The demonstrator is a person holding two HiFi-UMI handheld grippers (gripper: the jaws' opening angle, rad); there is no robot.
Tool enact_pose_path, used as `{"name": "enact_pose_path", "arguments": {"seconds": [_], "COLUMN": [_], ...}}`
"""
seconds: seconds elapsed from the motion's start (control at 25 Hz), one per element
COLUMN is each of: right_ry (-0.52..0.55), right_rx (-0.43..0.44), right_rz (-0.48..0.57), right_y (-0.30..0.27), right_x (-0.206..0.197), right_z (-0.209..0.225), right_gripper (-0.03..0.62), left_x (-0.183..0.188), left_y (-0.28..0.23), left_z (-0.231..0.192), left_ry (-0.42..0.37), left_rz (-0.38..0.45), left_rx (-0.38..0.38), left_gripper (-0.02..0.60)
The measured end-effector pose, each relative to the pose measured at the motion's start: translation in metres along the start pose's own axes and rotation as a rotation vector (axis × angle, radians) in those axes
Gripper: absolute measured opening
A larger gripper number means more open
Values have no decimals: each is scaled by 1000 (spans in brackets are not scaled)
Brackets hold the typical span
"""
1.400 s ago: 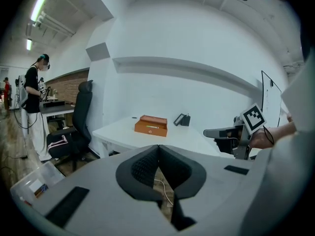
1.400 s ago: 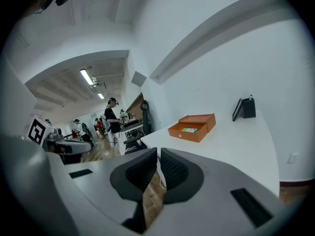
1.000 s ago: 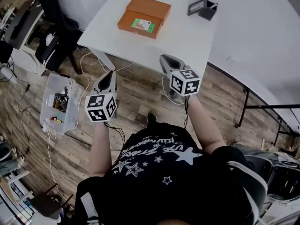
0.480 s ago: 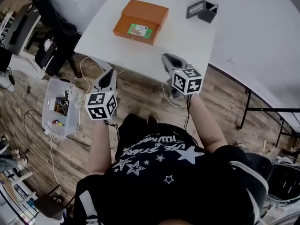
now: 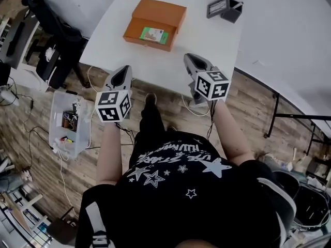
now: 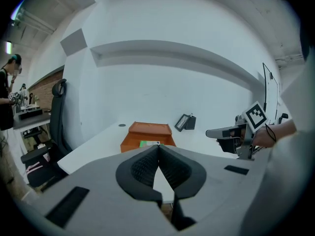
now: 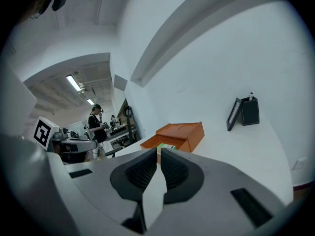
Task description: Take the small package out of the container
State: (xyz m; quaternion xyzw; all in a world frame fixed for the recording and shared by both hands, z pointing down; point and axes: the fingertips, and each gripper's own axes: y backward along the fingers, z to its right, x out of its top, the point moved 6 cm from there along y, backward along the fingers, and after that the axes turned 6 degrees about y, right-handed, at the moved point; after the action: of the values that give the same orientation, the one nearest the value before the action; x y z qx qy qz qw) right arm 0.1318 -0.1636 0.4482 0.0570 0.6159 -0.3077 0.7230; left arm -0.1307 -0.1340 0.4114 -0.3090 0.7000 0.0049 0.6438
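An open orange box (image 5: 155, 15) lies on the white table (image 5: 207, 37), with a small green-labelled package (image 5: 152, 34) in its tray. Both grippers hover at the table's near edge, short of the box. My left gripper (image 5: 124, 70) points at the box's left side, jaws shut and empty. My right gripper (image 5: 190, 59) is to the right of the box, its jaws together with nothing between them. In the left gripper view the box (image 6: 147, 133) and package (image 6: 149, 143) sit just beyond the closed tips (image 6: 158, 146). In the right gripper view the box (image 7: 181, 133) lies ahead of the tips (image 7: 159, 150).
A black holder with a pen (image 5: 224, 8) stands at the table's far right. On the wooden floor to the left are a clear plastic bin (image 5: 66, 122), cables and a black office chair (image 5: 49, 32). A person (image 7: 96, 123) stands far off.
Both grippers have moved forward to the table's near edge, closer to the orange box. Their jaws stayed closed. A foot has stepped forward under the table edge.
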Motion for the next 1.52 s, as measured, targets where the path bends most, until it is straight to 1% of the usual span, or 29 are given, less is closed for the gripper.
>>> {"name": "enact_pose_path", "arguments": {"seconds": [0.2,0.36,0.56,0.68,0.88,1.0,1.08,1.16,1.2,1.24,1.32,1.4,1.52], "right_ry": [-11,-19,-33,-48,-71,-80,-84,-89,-91,-95,-102,-107,-113], "right_rx": [-56,-118,-203,-244,-294,-326,-346,-363,-372,-381,-399,-415,-433], "right_rz": [1,-5,-3,-2,-4,-7,-10,-12,-13,-15,-21,-28,-38], "right_y": [-30,-54,-75,-89,-107,-116,-122,-129,-132,-135,-140,-143,-145], "right_x": [7,19,41,47,53,58,62,64,65,65,65,64,62], "right_z": [20,36,57,67,78,81,83,87,90,92,97,100,105], "right_gripper": [55,55,55,55,55,55,55,55,55,55,55,55,55], "left_x": [21,42,70,76,77,77,78,79,78,77,74,71,64], "left_y": [-47,-88,-140,-169,-206,-223,-234,-245,-252,-258,-270,-280,-293], "left_z": [-22,-41,-57,-63,-71,-75,-78,-79,-78,-78,-77,-76,-74], "left_ry": [-40,-78,-160,-208,-261,-324,-372,-404,-417,-431,-468,-503,-571], "left_rz": [0,-15,-60,-122,-227,-287,-314,-345,-364,-383,-413,-435,-479], "left_rx": [-58,-134,-236,-314,-424,-483,-518,-564,-592,-619,-664,-704,-754], "left_gripper": [18,18,18,18,18,20,21,30,56,112,160,192,289]}}
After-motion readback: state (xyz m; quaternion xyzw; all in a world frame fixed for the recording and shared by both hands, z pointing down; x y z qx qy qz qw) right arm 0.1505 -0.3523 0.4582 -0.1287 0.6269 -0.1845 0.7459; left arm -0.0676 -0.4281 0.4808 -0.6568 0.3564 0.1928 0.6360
